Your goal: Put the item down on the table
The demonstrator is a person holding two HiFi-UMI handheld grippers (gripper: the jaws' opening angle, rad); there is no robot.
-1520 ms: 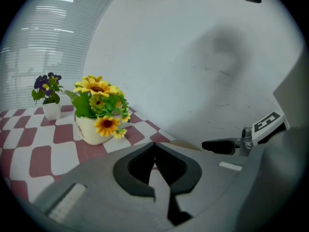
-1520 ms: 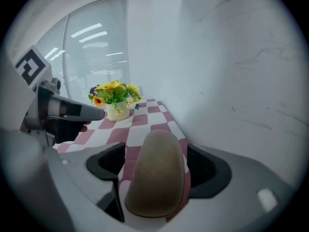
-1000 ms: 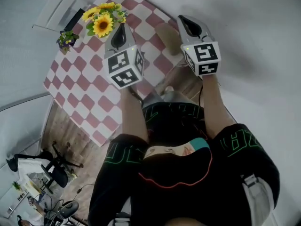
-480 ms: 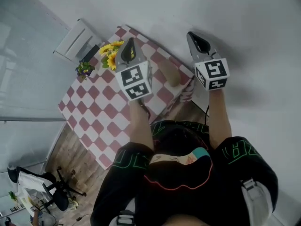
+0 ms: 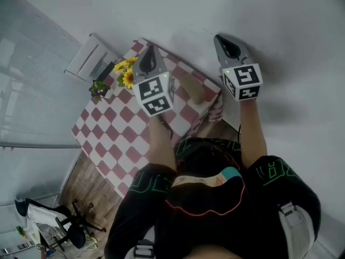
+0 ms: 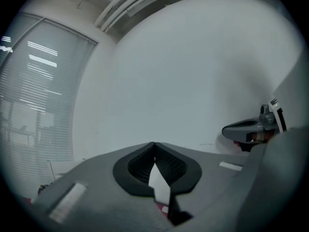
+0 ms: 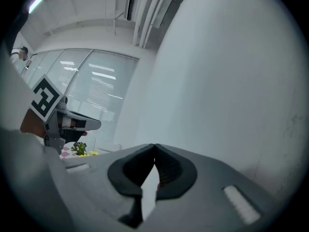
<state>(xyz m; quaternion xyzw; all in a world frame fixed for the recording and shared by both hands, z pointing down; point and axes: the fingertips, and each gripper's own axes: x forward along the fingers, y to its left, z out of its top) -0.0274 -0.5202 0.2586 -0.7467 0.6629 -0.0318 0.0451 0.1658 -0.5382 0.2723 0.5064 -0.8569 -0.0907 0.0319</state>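
Observation:
Both grippers are held up in front of a white wall, above the table (image 5: pixel 116 139) with its red-and-white checked cloth. The left gripper (image 5: pixel 150 52) hangs over the table's far part, shut and empty; its jaw tips meet in the left gripper view (image 6: pixel 154 143). To the right, past the table's far corner, the right gripper (image 5: pixel 222 41) is also shut with nothing in it (image 7: pixel 154 146). Between the two, a beige item (image 5: pixel 193 88) lies on the cloth near the far edge, apart from both grippers.
Sunflowers (image 5: pixel 127 74) and a small purple flower pot (image 5: pixel 99 87) stand at the table's far left. A striped pink thing (image 5: pixel 216 110) hangs at the table's right corner. A white slatted unit (image 5: pixel 90 56) stands behind the table, and an office chair (image 5: pixel 73 232) is on the wooden floor at lower left.
The head view has pulled back, so the table looks smaller and farther. Both grippers have risen away from the cloth toward the wall. Both stay shut.

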